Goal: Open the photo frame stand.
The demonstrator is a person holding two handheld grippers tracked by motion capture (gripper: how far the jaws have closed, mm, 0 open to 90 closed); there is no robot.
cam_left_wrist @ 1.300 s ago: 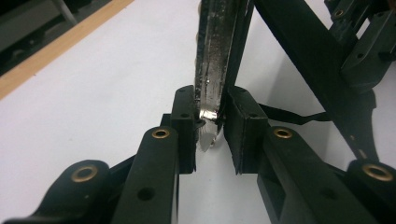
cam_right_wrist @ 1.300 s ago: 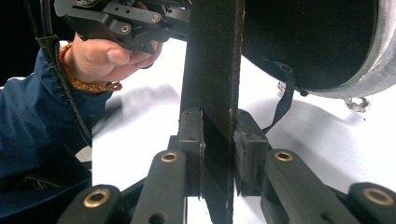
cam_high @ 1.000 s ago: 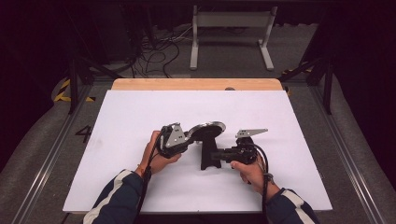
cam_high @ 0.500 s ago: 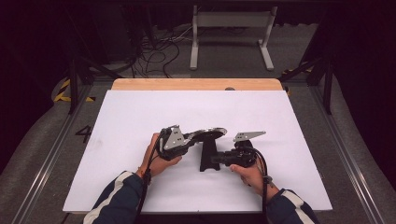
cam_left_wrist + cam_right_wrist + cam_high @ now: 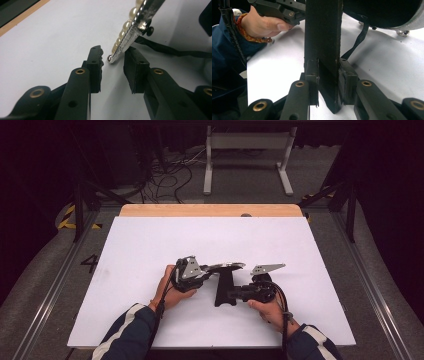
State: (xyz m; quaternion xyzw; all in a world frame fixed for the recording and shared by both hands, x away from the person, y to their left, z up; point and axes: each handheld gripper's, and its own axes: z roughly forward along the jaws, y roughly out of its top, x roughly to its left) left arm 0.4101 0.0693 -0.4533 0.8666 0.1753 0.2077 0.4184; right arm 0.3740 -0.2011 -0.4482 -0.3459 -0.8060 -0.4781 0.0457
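At the left of the high view, the left hand (image 5: 169,292) points the left tool (image 5: 212,271) at the rim of the mirror (image 5: 230,266), a round, pearl-edged disc on a black handle (image 5: 225,290). It sits above the middle of the white tabletop (image 5: 150,240), near the person's edge. In the left gripper view the silver rim (image 5: 132,27) ends between this tool's pads (image 5: 96,62). The jaws have just been opening, and a clear gap shows on one side, so I read it as letting go rather than gripping (the far pad may be brushing the metal). A thin black cord (image 5: 170,50) trails from the mirror across the tabletop. Further right, the right tool (image 5: 231,294), carried by the right hand (image 5: 267,310), is clamped on the handle; in the right gripper view both pads press the flat black bar (image 5: 323,37), which stands upright between them. The step looks like a handover or repositioning, with the mirror's weight passing to the right tool alone. The next move calls for drawing the left tool back clear of the pearls without snagging them while the right grip holds firm. Compared with the earlier frames, the disc has tipped from showing its round face to lying nearly edge-on, and both hands sit about where they were.
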